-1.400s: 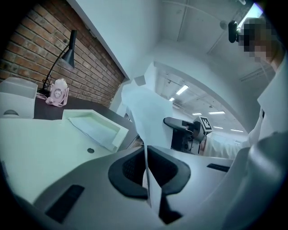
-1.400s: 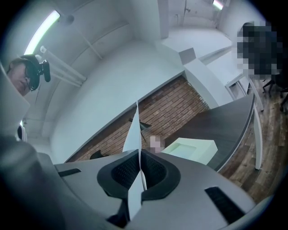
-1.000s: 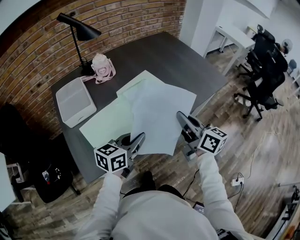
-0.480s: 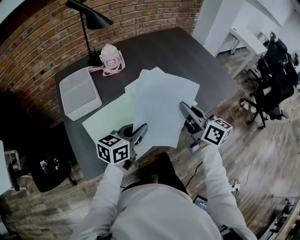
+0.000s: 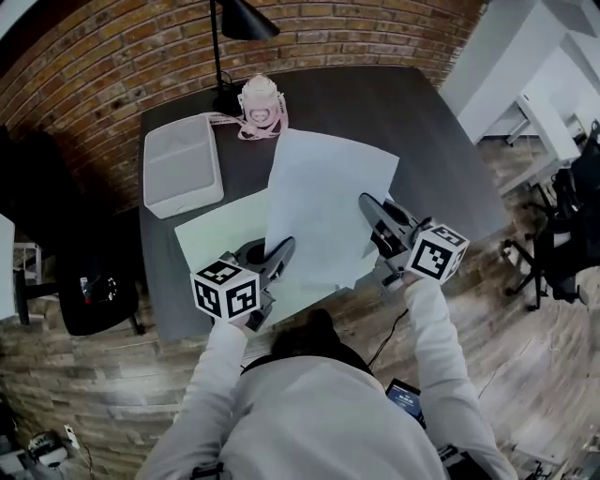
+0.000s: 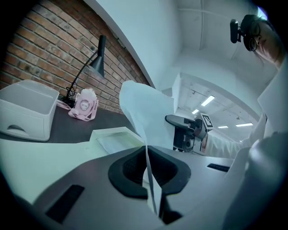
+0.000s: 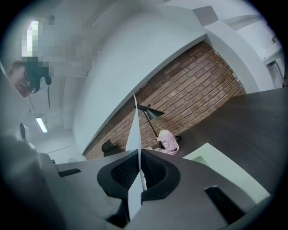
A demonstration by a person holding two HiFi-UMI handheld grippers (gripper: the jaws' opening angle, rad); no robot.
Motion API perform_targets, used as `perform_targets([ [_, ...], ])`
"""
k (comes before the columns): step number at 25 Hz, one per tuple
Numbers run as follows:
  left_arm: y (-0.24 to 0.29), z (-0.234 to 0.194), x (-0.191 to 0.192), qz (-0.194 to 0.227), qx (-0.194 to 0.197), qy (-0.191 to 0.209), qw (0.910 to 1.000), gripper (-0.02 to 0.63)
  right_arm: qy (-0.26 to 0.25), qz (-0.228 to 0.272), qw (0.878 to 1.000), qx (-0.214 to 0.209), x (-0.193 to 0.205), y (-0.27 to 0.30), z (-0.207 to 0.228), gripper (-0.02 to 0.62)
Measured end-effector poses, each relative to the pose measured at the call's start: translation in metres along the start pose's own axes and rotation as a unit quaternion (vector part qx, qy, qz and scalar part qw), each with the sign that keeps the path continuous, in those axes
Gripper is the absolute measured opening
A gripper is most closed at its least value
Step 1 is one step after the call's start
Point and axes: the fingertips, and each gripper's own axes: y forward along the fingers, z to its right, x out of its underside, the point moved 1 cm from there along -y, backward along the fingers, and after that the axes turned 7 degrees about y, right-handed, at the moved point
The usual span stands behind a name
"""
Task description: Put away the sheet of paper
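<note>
Nearer the white tray [image 5: 178, 200] now, I am holding the sheet of paper [image 5: 323, 197] over the desk [image 5: 422, 122], my left gripper [image 5: 279, 253] and right gripper [image 5: 368, 206] each pinching one edge

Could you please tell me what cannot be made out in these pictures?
- Head view: the sheet of paper hides the part of the desk beneath it.
- Head view: the lamp is cut off by the top edge.
- Right gripper view: the sheet stands edge-on, so its face is unseen.
- Head view: the pink item is too small to identify.

left gripper [image 5: 281, 251] clamped, right gripper [image 5: 368, 204] clamped
</note>
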Motion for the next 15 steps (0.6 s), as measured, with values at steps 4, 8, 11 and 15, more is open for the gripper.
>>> perform_targets([
  [4, 0.011, -0.011, -0.002, 0.013, -0.035, -0.014, 0.9992, 0.017, 0.001, -0.034, 0.999, -0.034, -0.008, 0.022, 0.016, 0.028],
  [8, 0.019, -0.019, -0.001, 0.021, -0.069, -0.027, 0.9970, 0.017, 0.004, -0.066, 0.996, -0.064, -0.011, 0.043, 0.030, 0.028],
  [11, 0.020, -0.025, 0.002, 0.026, -0.096, -0.038, 0.9942, 0.017, 0.006, -0.089, 0.992, -0.087, -0.008, 0.057, 0.037, 0.028],
  [15, 0.019, -0.031, 0.009, 0.035, -0.135, -0.051, 0.9889, 0.017, 0.006, -0.117, 0.986, -0.116, -0.002, 0.072, 0.042, 0.028],
])
